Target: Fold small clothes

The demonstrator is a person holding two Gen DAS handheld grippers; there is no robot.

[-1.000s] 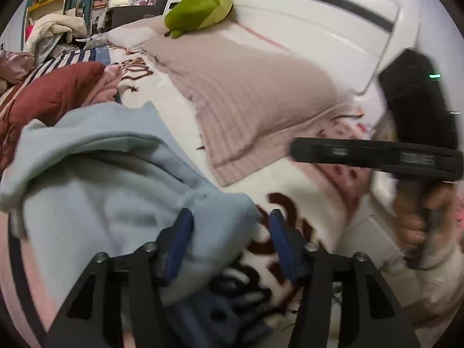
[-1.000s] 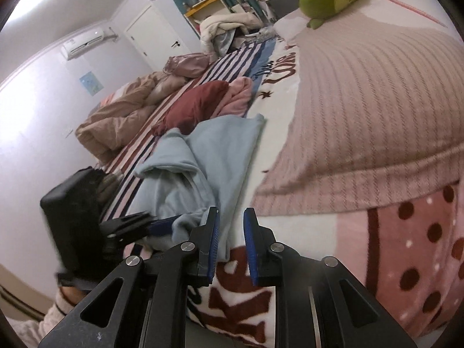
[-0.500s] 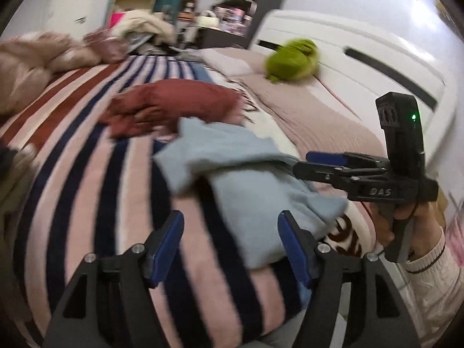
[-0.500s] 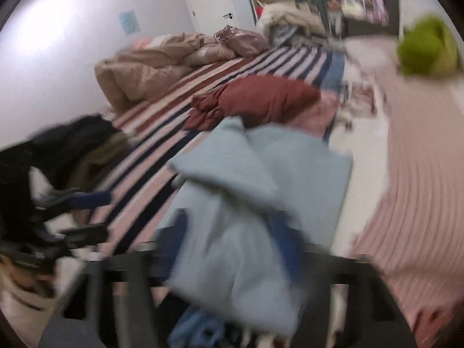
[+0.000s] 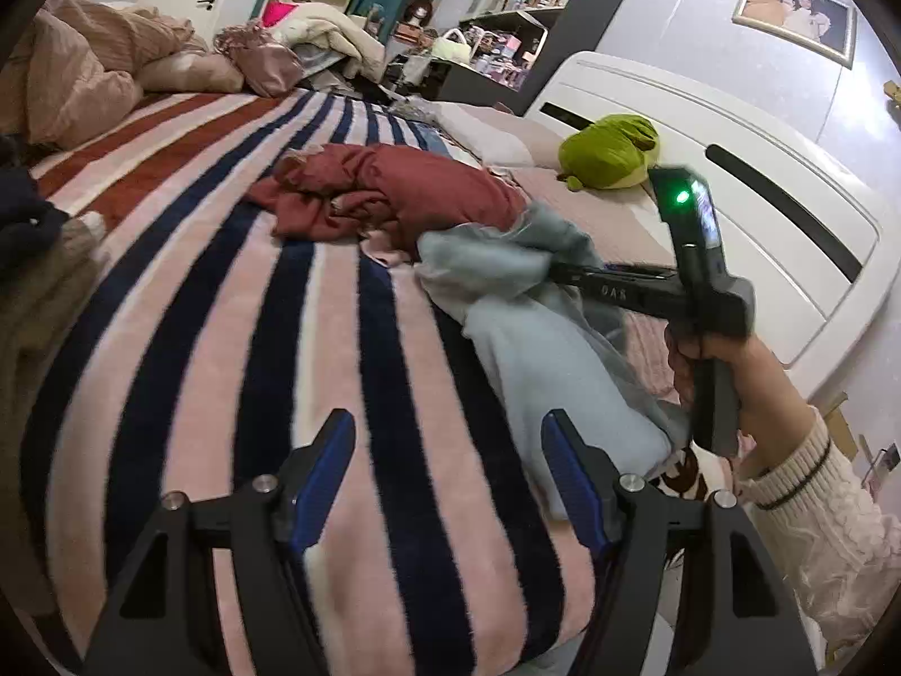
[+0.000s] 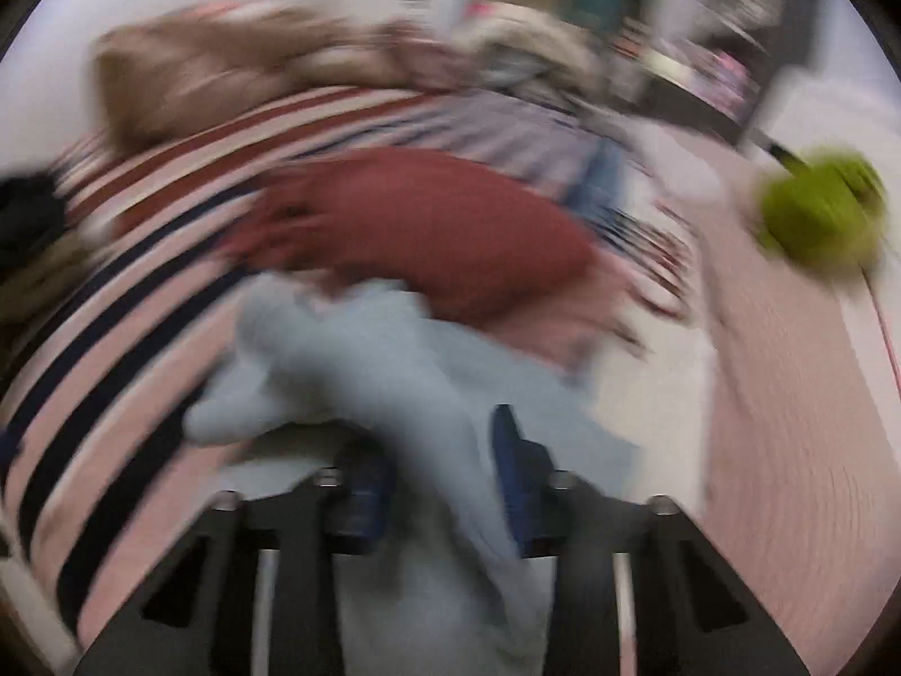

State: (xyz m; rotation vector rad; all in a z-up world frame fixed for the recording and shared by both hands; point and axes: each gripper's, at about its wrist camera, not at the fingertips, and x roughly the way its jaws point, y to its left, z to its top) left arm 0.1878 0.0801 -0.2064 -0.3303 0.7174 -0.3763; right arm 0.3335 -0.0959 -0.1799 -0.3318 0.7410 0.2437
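Left gripper [image 5: 447, 479]: held wide apart and empty above the striped blanket [image 5: 225, 338]; a second earlier its blue pads were set about a corner of the light blue garment [image 5: 540, 360], so that hold has been given up and the tool drawn back.
Right gripper [image 6: 439, 479]: seen from the left wrist view reaching into the upper bunched part of the garment; in its own heavily blurred view, blue fabric lies between the jaws, which stand narrowly apart; whether the cloth is actually pinched cannot be told.
Change: a second ago the right jaws were nearly together with nothing between them; cloth is now found there; the blur indicates fast motion.
Meaning for the task: a regrasp is judged to be under way; no fold is yet completed, as the garment remains crumpled.
Garment position: at the bed edge, ahead and to the right of the left gripper, apart from it.
Beyond: a dark red garment [image 5: 394, 191] lies just behind, touching the blue one; a green plush toy [image 5: 611, 152] rests near the white headboard [image 5: 760, 169].
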